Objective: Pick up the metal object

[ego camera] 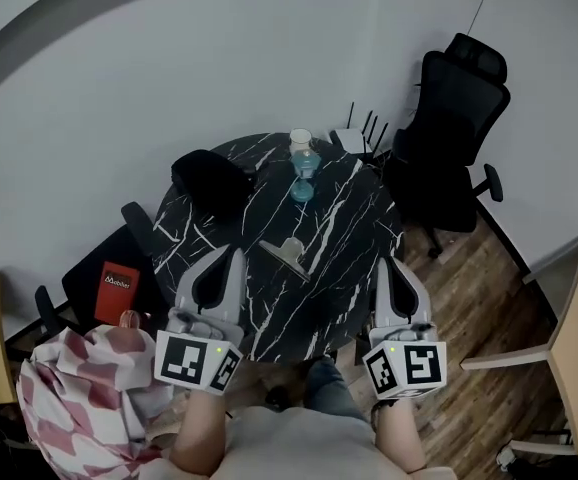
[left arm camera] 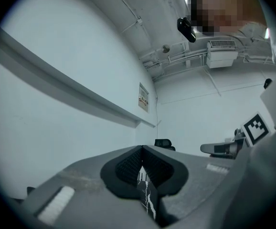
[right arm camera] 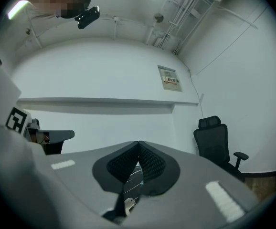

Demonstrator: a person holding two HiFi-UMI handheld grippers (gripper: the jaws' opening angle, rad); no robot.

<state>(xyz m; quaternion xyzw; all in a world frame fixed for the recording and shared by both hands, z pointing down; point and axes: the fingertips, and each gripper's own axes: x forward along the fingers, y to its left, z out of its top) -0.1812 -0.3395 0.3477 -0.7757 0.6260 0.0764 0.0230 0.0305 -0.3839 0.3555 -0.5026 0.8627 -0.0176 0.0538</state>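
A: Where does the small grey metal wedge-shaped object (ego camera: 289,252) sit?

B: On the black, white-veined round marble table (ego camera: 354,238), ahead of both claws and between them. It is nearer the left gripper (ego camera: 235,258) than the right gripper (ego camera: 382,265). Its long axis seems slanted, far-left to near-right, though I'm not certain.

A: Claws?

B: Both are pinched tip to tip, holding and touching nothing. Judgement: the left must spread its jaws before reaching.

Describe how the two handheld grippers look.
Both the left gripper and right gripper have a light grey, tapering claw with a black cut-out on top. Inside, black ribbed pads line it. Each ends in a white cube with black square markers and a small green light. The person wears a pale top.
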